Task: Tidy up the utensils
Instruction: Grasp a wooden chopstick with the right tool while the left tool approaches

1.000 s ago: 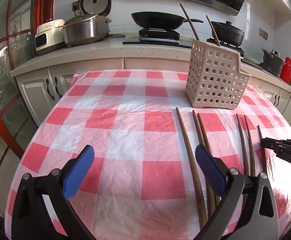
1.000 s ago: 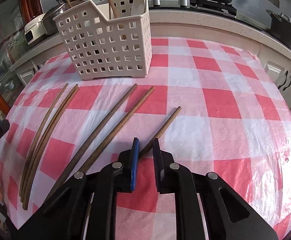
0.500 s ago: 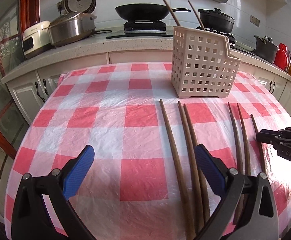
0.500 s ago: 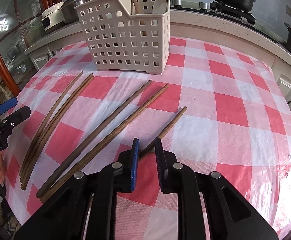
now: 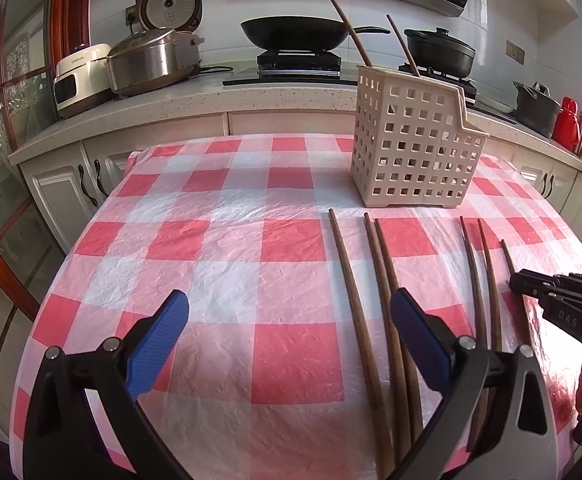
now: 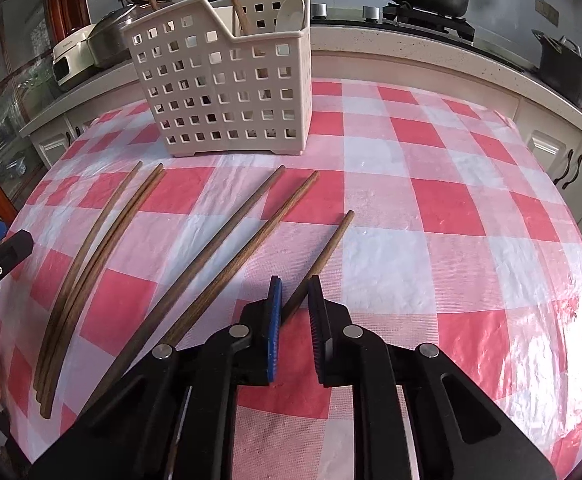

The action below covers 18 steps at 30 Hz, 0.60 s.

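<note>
Now, right gripper [image 6: 294,294] straddling the shortest chopstick [image 6: 323,256] on the checked tablecloth [image 6: 431,208]

Its blue-padded fingers [image 6: 273,312] stand narrowly apart either side of the stick's near end; whether they touch it I cannot tell. At 10 o'clock from them lie two long chopsticks [image 6: 227,248] side by side, and farther left, toward 9 o'clock, a bundle of three [image 6: 91,264]. At 12 o'clock the perforated white utensil basket [image 6: 227,92] stands upright, two chopsticks and a white spoon [image 6: 291,12] rising from it. Left gripper [image 5: 289,320] hovers over the cloth with fingers [image 5: 159,336] wide apart, empty, the leftmost sticks [image 5: 383,280] just at its 1 o'clock
</note>
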Each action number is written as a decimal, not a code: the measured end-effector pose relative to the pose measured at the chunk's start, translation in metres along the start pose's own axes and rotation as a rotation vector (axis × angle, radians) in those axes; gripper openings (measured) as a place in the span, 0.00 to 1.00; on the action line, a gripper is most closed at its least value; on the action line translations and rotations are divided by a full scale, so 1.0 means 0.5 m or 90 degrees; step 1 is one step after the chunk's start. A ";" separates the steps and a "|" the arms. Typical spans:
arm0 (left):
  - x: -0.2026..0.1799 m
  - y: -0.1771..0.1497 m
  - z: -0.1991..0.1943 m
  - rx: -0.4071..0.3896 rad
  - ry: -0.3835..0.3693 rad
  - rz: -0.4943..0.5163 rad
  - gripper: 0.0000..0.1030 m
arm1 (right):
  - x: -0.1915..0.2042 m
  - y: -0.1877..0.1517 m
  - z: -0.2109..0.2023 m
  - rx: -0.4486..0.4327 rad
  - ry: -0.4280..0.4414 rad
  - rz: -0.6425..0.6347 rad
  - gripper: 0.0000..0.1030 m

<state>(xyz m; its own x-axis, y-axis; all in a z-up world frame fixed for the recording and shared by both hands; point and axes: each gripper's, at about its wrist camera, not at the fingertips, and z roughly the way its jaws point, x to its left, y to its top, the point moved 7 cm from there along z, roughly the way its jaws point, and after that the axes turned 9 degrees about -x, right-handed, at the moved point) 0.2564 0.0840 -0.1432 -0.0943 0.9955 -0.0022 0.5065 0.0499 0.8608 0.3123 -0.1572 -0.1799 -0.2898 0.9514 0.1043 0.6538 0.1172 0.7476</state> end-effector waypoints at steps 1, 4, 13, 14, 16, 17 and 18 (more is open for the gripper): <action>0.000 -0.001 0.002 0.002 -0.002 -0.001 0.94 | 0.005 0.000 0.001 0.001 0.018 0.001 0.11; -0.005 -0.003 0.013 0.010 -0.005 0.000 0.94 | 0.009 0.001 0.002 0.002 0.026 0.001 0.07; -0.031 -0.006 0.086 0.063 -0.033 -0.009 0.75 | -0.004 -0.003 -0.006 0.001 0.010 0.004 0.07; -0.035 -0.004 0.096 0.066 -0.034 -0.010 0.72 | -0.007 -0.003 -0.007 0.000 0.010 0.008 0.07; -0.044 0.000 0.118 0.078 -0.040 -0.007 0.63 | -0.014 -0.004 -0.008 0.000 0.012 0.016 0.07; -0.050 0.002 0.130 0.085 -0.042 -0.002 0.57 | -0.016 -0.004 -0.008 0.000 0.014 0.019 0.07; -0.055 0.005 0.141 0.090 -0.043 0.003 0.50 | -0.017 -0.004 -0.009 0.000 0.016 0.021 0.07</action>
<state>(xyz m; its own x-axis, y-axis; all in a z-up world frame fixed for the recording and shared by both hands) 0.3208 0.0625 -0.1770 -0.0372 0.9986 -0.0368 0.6230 0.0519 0.7805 0.3103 -0.1670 -0.1795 -0.2858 0.9471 0.1459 0.6639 0.0859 0.7429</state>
